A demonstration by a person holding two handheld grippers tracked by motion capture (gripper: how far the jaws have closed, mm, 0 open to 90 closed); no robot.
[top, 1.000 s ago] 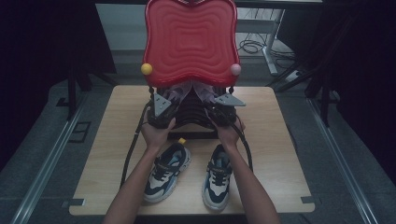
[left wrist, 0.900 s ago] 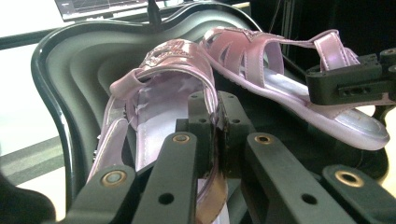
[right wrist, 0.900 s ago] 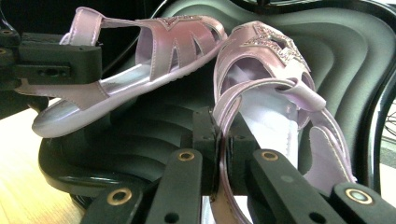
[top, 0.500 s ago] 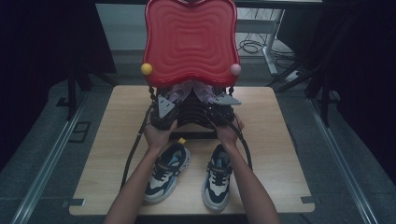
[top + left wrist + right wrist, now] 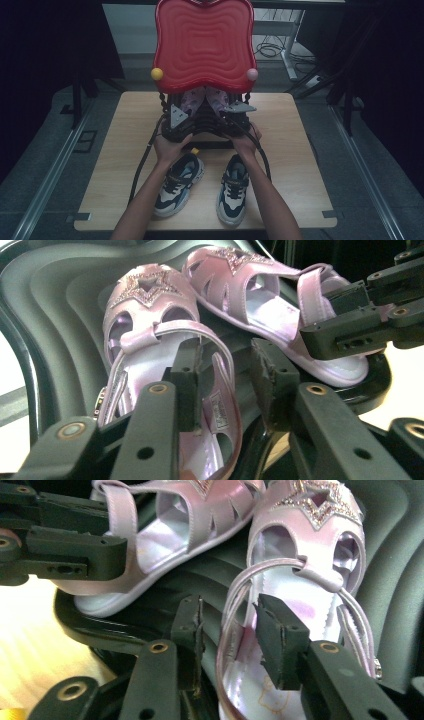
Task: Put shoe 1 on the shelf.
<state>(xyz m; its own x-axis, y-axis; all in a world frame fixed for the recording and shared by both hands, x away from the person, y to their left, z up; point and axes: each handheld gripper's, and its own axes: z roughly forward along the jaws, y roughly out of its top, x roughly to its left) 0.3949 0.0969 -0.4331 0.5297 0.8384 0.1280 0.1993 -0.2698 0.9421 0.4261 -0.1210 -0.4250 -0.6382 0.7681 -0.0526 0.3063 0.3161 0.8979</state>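
Two lilac sandals [image 5: 150,335] [image 5: 305,545] lie on a dark ribbed tray [image 5: 210,122] on the desk [image 5: 300,150]; each hand-held gripper [image 5: 225,385] [image 5: 227,630], jaws just opening, straddles a heel strap without gripping.

Dim, murky high view with dark surroundings; brighter close gripper views, near fingers softly blurred.

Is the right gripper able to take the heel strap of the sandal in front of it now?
Probably yes. The right gripper has just been opening, and the sandal's heel strap already passes between its jaws, unpressed. Nothing blocks it; the left gripper is at the other sandal.
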